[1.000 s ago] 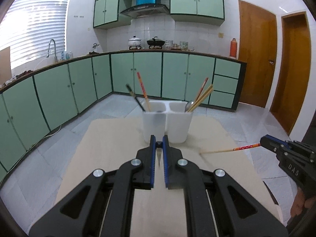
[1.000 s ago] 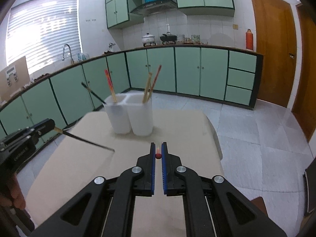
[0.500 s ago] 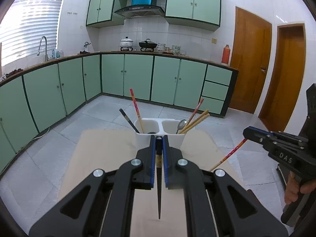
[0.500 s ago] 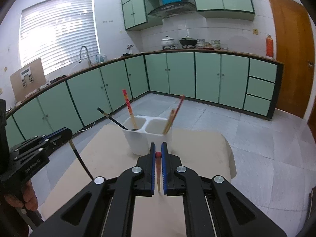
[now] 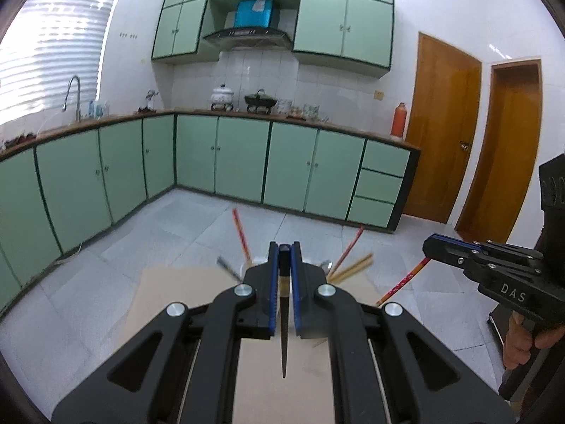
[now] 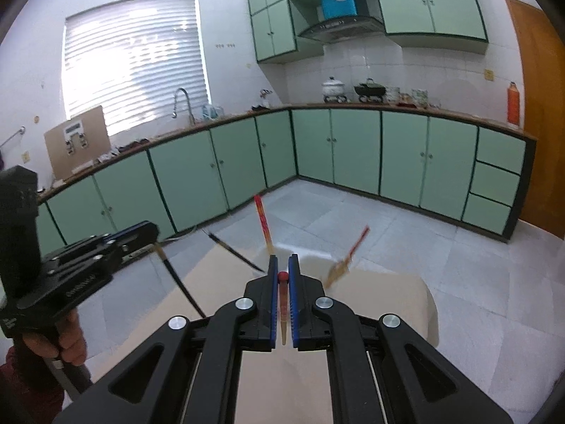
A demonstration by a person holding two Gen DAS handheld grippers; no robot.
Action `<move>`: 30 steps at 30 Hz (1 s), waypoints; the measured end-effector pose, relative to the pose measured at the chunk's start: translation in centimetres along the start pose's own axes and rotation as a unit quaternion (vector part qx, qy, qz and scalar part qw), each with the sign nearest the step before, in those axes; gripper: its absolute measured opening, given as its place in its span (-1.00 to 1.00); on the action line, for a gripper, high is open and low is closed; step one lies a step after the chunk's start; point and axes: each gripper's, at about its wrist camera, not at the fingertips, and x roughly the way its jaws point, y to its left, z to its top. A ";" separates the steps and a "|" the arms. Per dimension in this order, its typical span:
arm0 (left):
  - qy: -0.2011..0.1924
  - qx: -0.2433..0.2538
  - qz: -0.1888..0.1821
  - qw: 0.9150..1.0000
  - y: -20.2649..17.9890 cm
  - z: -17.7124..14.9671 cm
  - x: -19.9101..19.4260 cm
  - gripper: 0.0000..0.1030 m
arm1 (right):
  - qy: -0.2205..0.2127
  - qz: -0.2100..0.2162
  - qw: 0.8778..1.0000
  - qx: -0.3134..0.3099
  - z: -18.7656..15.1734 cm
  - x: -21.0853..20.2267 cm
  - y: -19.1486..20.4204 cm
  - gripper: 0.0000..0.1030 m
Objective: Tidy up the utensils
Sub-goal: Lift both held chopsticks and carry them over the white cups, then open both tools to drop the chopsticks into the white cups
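Both grippers rising above the utensil holder [image 5: 319, 268].
I am gripping a black chopstick [image 5: 283, 332] in my left gripper [image 5: 283, 258] and a red-tipped chopstick [image 6: 282, 304] in my right gripper [image 6: 282, 268], lifted higher than before.

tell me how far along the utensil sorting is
Already done: several chopsticks and a spoon stand in the white holder. In hand: the left tongs grip a black chopstick, the right tongs a red-tipped one, both raised above the table. Left: dropping these two into the holder.

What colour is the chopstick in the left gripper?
Black chopstick, with a pale band near its top; clearest in the left wrist view.
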 end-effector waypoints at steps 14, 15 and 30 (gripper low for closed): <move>-0.091 0.011 0.004 0.996 -2.1 8.7 3.8 -0.89 | -0.051 -0.018 0.998 -0.010 8.4 1.9 -2.3 -0.89; -0.095 0.013 0.007 0.995 -2.2 8.9 4.4 -0.89 | -0.047 -0.018 0.999 -0.007 8.5 2.7 -2.6 -0.89; -0.037 0.022 0.051 0.998 -0.1 5.6 14.7 -0.88 | 0.026 -0.037 0.999 -0.001 4.7 12.6 -4.3 -0.89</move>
